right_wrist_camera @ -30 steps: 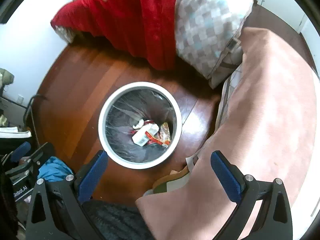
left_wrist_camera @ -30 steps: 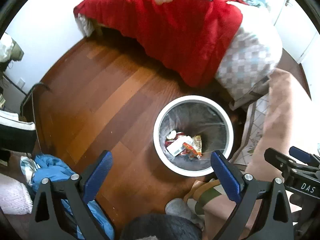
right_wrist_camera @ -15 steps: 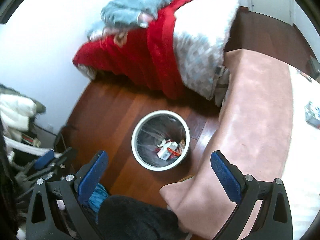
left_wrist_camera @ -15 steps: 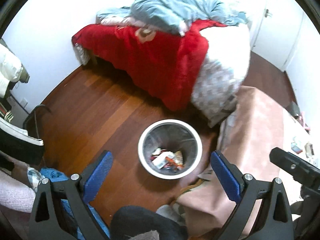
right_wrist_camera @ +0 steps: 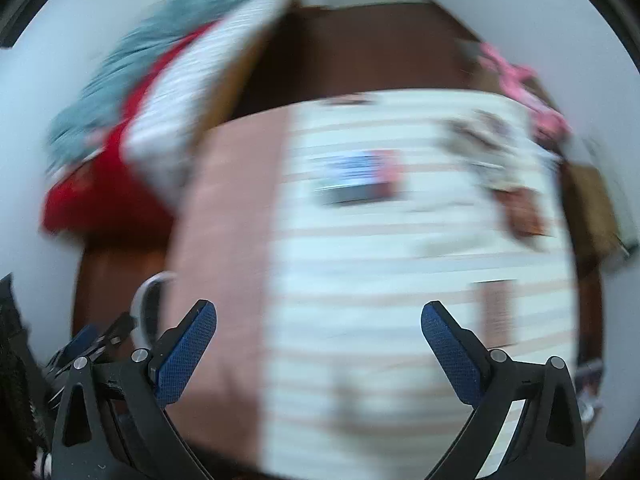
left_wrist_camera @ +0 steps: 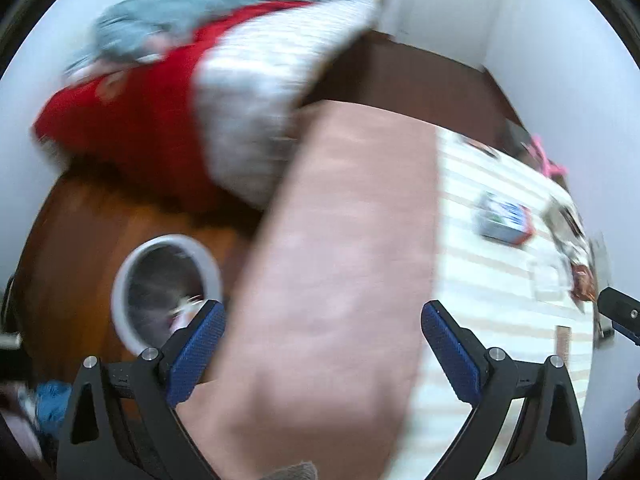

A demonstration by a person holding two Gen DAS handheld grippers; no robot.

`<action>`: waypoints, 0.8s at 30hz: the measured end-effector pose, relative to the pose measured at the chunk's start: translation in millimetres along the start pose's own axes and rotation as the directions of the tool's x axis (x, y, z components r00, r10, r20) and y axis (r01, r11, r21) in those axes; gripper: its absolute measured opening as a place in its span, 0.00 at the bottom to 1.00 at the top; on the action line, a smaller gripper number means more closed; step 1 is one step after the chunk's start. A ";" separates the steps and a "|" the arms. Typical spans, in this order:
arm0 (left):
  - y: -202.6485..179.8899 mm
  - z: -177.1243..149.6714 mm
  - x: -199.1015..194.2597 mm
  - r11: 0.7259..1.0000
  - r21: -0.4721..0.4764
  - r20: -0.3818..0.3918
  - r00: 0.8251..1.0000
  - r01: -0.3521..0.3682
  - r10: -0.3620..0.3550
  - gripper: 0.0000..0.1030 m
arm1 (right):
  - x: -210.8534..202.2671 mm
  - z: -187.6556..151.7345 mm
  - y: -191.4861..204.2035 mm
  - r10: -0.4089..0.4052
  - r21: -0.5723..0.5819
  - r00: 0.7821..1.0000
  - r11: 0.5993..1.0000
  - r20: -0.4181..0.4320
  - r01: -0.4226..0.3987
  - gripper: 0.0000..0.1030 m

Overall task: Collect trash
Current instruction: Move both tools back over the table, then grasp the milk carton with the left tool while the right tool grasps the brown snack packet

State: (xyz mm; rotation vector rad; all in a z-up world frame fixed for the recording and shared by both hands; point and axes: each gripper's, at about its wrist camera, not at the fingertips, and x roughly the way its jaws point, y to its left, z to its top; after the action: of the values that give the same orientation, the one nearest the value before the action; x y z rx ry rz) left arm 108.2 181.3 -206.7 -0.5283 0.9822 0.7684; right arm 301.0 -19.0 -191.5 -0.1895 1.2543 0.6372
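A white-rimmed trash bin (left_wrist_camera: 166, 242) holding wrappers stands on the wooden floor at lower left; its rim also shows in the right wrist view (right_wrist_camera: 154, 282). On the striped cloth (left_wrist_camera: 500, 280) lie a blue-and-red packet (left_wrist_camera: 504, 220), a brown wrapper (left_wrist_camera: 582, 284) and other blurred litter. The packet (right_wrist_camera: 356, 178) and brown wrapper (right_wrist_camera: 524, 216) also show in the right wrist view. My left gripper (left_wrist_camera: 322, 354) is open and empty above the pink cover. My right gripper (right_wrist_camera: 318, 354) is open and empty above the striped cloth.
A pink cover (left_wrist_camera: 336, 280) drapes the near side of the striped surface. A bed with red (left_wrist_camera: 132, 120) and grey blankets stands behind. Pink items (right_wrist_camera: 520, 88) lie at the far right. Blue cloth (left_wrist_camera: 50, 400) lies on the floor at left. Both views are motion-blurred.
Both grippers have swung right and up, from over the bin toward the striped surface with the litter. The bin has slid to the lower left of both views. Both stay open.
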 end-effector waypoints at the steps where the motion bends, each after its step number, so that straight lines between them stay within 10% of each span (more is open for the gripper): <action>1: -25.2 9.5 12.2 0.999 0.046 -0.008 1.000 0.015 -0.014 0.97 | 8.3 10.9 -25.3 -0.019 0.030 1.000 0.999 -0.011 0.019 1.00; 5: -102.9 39.5 45.8 0.965 0.259 -0.023 0.999 0.048 -0.043 0.97 | 40.6 48.5 -97.0 -0.099 0.107 0.994 0.989 -0.054 0.105 1.00; 9: -170.5 67.4 74.2 0.847 0.529 -0.031 0.998 0.056 -0.047 0.97 | 69.6 75.1 -137.9 -0.125 0.131 0.987 0.982 -0.101 0.138 0.94; 16: -236.7 71.0 116.7 0.519 0.831 -0.182 0.979 0.201 -0.089 0.96 | 109.0 89.5 -164.8 -0.088 0.174 0.984 0.978 -0.158 0.115 0.81; 20: -247.3 68.8 136.9 0.468 0.857 -0.215 0.975 0.215 -0.055 0.84 | 118.6 90.5 -168.9 -0.067 0.194 0.985 0.976 -0.161 0.098 0.65; 24: -244.7 78.0 138.7 0.520 0.812 -0.247 0.964 0.264 -0.104 0.70 | 117.6 87.6 -166.4 -0.058 0.193 0.988 0.977 -0.141 0.085 0.45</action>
State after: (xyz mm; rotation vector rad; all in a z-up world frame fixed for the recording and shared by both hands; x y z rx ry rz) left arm 386.2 128.7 -278.4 0.1776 1.2984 -0.0253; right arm 483.1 -72.9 -306.0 -0.1122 1.4268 0.4388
